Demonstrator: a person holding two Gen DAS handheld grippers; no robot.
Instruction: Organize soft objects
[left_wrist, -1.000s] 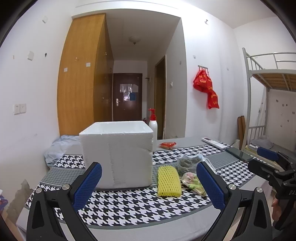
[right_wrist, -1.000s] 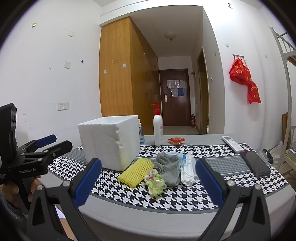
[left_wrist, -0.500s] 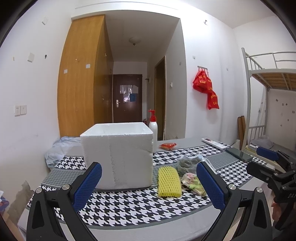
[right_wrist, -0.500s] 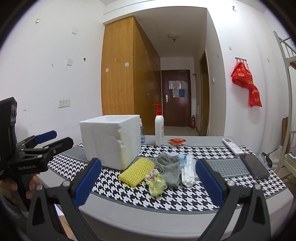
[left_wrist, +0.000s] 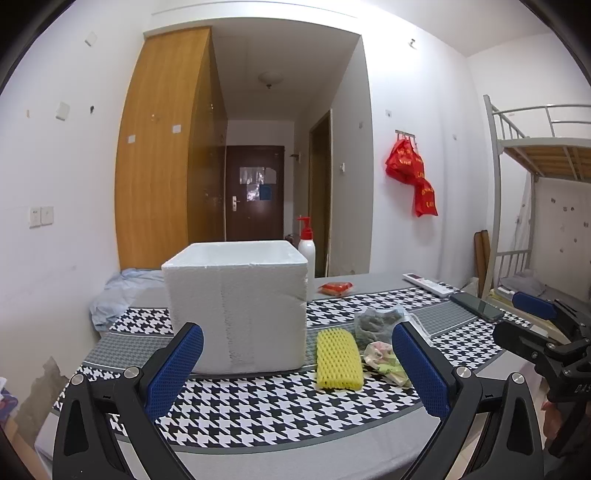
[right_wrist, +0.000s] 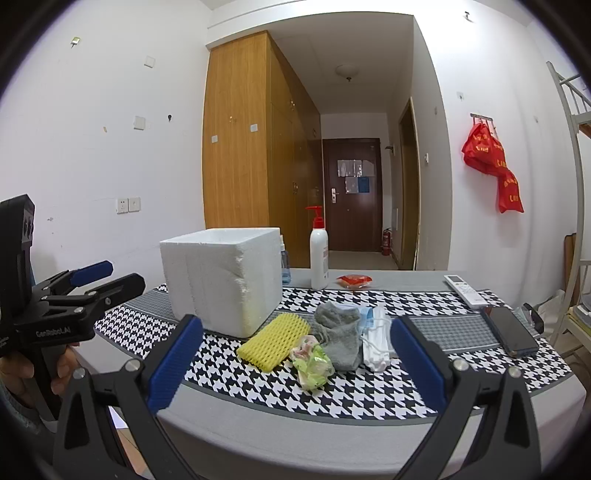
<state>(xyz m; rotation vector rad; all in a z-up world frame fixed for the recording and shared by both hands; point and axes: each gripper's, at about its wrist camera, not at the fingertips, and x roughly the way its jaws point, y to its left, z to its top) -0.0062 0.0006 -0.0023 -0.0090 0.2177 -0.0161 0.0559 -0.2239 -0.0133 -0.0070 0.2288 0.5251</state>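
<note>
A white foam box (left_wrist: 236, 306) (right_wrist: 225, 277) stands on the houndstooth table (left_wrist: 258, 402). To its right lie a yellow foam net (left_wrist: 338, 354) (right_wrist: 273, 341), a crumpled green-pink plastic bag (left_wrist: 386, 360) (right_wrist: 312, 362), a grey sock (left_wrist: 378, 323) (right_wrist: 340, 334) and white-blue face masks (right_wrist: 376, 332). My left gripper (left_wrist: 295, 369) is open and empty, short of the table's front edge, facing the box. My right gripper (right_wrist: 291, 363) is open and empty, in front of the soft pile. Each gripper shows in the other's view, the right one (left_wrist: 532, 325) and the left one (right_wrist: 96, 280).
A pump bottle (right_wrist: 319, 258), a red packet (right_wrist: 354, 280), a remote (right_wrist: 465, 290) and a phone (right_wrist: 511, 330) sit on the table's back and right. A blue cloth (left_wrist: 122, 291) lies at the back left. A bunk bed (left_wrist: 535, 155) stands right.
Both grippers have dropped slightly and stay open; the view of the table has shifted a little. Nothing on the table has moved.
</note>
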